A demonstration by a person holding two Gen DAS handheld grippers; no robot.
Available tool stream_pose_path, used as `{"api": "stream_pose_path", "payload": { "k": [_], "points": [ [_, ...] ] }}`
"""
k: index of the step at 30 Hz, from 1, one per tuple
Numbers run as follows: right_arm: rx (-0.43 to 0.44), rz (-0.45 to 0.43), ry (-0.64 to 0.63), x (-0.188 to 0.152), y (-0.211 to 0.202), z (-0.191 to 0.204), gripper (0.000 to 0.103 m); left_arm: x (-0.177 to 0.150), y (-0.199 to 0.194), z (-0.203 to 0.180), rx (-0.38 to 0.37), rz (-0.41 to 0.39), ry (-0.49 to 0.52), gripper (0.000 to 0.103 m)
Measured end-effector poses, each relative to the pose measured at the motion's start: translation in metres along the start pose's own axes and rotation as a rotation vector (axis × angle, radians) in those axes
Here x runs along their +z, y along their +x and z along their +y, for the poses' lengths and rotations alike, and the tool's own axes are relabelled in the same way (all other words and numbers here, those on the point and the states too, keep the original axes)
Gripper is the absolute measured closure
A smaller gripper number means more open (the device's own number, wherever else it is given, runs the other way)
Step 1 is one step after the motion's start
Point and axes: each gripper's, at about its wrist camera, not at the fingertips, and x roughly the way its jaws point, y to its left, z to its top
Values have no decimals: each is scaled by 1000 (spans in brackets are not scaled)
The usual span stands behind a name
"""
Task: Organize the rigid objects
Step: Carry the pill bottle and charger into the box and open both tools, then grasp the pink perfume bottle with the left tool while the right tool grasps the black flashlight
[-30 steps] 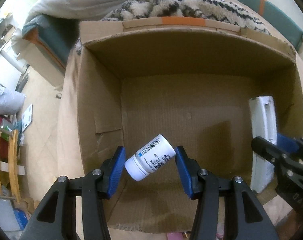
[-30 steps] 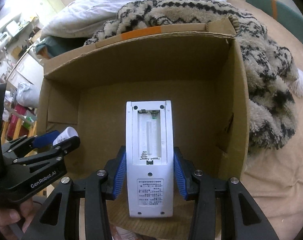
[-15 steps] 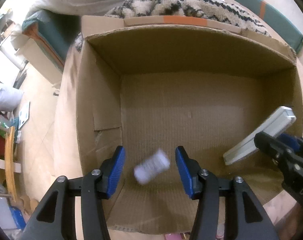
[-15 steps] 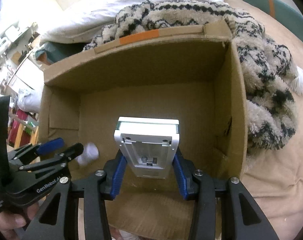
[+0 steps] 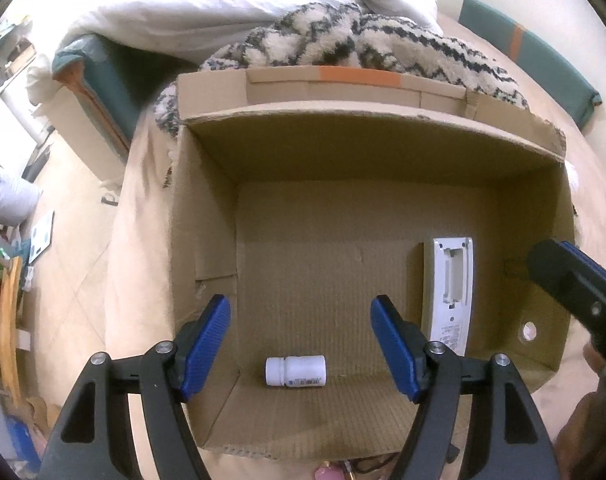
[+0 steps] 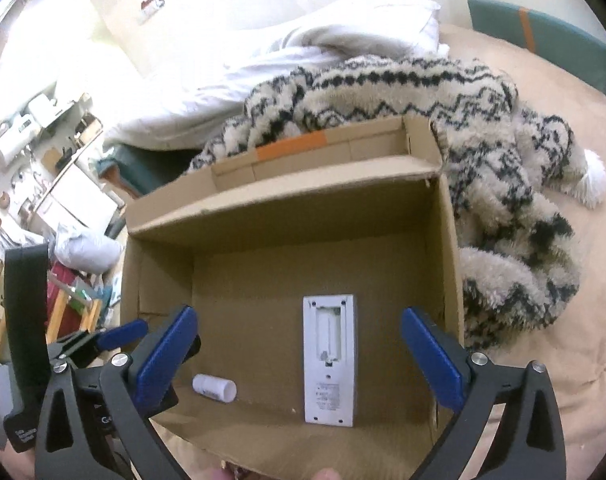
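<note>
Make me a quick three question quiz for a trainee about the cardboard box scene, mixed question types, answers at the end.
1. True or false: the white pill bottle stands upright in the cardboard box.
2. Multiple choice: the white remote control lies with which side up? A) buttons B) open battery compartment C) on its edge
3. Fill in: the left gripper and right gripper both have their jaws ____.

Key: 1 false, it lies on its side on the box floor. 2 B. 3 open, holding nothing.
</note>
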Motion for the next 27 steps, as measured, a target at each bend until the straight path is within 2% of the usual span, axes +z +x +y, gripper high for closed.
{"api": "stream_pose_path", "payload": {
  "k": [7, 12, 18, 27],
  "points": [
    [-10, -88, 0, 0, -17, -1, 0, -2, -17, 6, 3, -35, -8, 33],
    [9, -87, 45, -3, -33, -8, 0, -3, -37, 13, -7, -40, -28, 33],
    [-15, -101, 37, -11, -54, -11, 0, -12, -60, 27, -14, -41, -71, 33],
    [-18, -69, 43, -41, -71, -11, 0, -52, -74, 52, -12, -12, -132, 33]
  ]
}}
